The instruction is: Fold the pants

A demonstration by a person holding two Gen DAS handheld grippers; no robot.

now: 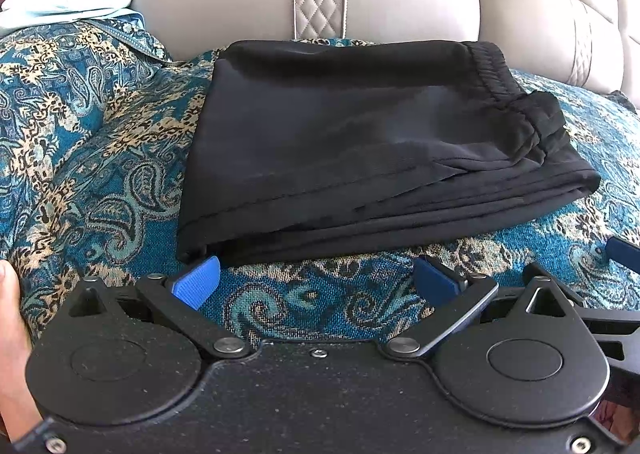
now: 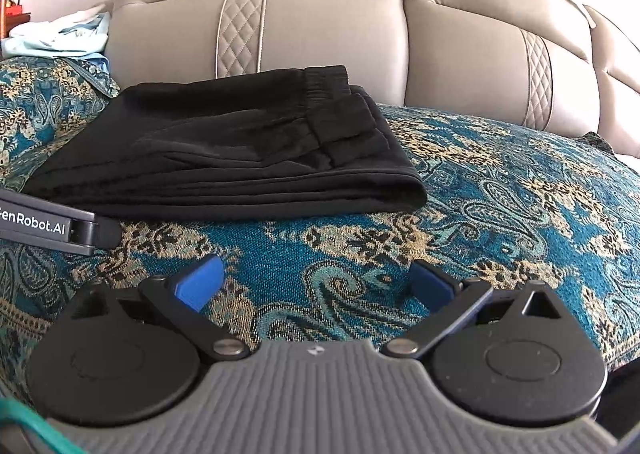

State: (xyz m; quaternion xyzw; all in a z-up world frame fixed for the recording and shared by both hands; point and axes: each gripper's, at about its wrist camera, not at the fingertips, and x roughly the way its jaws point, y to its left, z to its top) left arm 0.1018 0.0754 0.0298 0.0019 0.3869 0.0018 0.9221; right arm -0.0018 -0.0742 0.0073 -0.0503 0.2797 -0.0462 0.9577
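Observation:
The black pants [image 1: 360, 142] lie folded into a compact stack on the teal paisley cover, with the elastic waistband on top at the right. They also show in the right wrist view [image 2: 240, 150], to the left of centre. My left gripper [image 1: 316, 280] is open and empty, just in front of the stack's near edge, its left fingertip [image 1: 200, 280] close to the fabric. My right gripper [image 2: 316, 282] is open and empty, over the bare cover to the right of the stack and apart from it.
The paisley cover [image 1: 80, 158] lies over a beige leather sofa with a quilted backrest [image 2: 360, 38]. A pile of light blue clothes [image 2: 64, 34] sits at the far left. The left gripper's body [image 2: 44, 224] shows in the right wrist view.

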